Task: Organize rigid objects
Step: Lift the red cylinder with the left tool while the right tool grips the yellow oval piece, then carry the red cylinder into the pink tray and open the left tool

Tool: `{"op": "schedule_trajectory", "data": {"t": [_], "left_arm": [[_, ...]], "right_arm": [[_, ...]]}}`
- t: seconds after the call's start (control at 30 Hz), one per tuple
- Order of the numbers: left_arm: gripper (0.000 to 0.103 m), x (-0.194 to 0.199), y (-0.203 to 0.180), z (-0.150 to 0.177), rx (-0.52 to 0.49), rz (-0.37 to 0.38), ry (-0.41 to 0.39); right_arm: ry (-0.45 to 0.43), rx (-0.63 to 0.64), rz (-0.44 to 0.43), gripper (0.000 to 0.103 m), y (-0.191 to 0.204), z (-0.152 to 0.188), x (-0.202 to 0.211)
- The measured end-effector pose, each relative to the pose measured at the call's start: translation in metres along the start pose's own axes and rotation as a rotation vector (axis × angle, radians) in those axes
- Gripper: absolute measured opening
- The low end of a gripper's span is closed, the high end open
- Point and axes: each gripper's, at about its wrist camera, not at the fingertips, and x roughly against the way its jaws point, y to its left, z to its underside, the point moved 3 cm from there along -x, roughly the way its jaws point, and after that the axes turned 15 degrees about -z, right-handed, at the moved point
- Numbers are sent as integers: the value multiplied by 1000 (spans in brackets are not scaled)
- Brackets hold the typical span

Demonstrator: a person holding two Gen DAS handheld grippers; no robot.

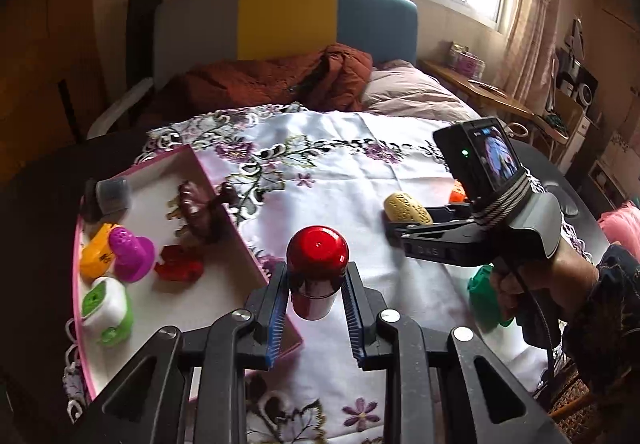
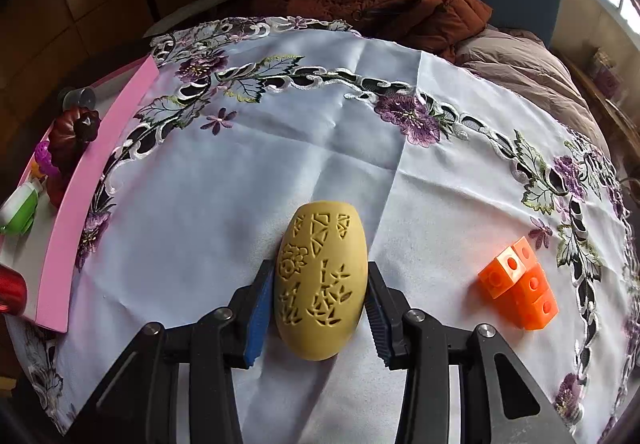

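Clamped between the left tool's pads, the red-capped bottle hung over the pink tray's near right edge. It looked light, rigid and slippery; the body grip suited it. The right tool gripped the carved yellow egg on the table, orange blocks to its right.

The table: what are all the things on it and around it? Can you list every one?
red bottle: one, red, between the left fingers
carved egg: one, tan, between the right fingers
orange blocks: one cluster, orange, on the cloth right of the egg
pink tray: one, pink rim, left side of table
tray items: purple cup, orange piece, green-white piece, red piece, dark brown ornament, grey cap
tablecloth: one, white with purple flowers
left gripper: shut on bottle
right gripper: shut on egg
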Motion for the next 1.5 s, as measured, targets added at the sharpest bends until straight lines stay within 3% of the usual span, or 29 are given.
{"op": "schedule_trajectory", "data": {"t": [0.63, 1.13, 1.27, 1.33, 1.5], "left_arm": [[26, -4, 83, 31, 125, -131, 64], [26, 12, 158, 60, 298, -160, 113], [26, 13, 170, 67, 332, -136, 124], [26, 8, 166, 67, 335, -79, 145], [26, -10, 145, 62, 283, -25, 182]], "right_arm": [[-2, 30, 40, 43, 4, 1, 0], [-1, 53, 60, 43, 6, 2, -1], [-1, 54, 62, 43, 7, 2, -1], [-1, 55, 63, 43, 7, 2, -1], [-1, 55, 63, 43, 7, 2, -1]]}}
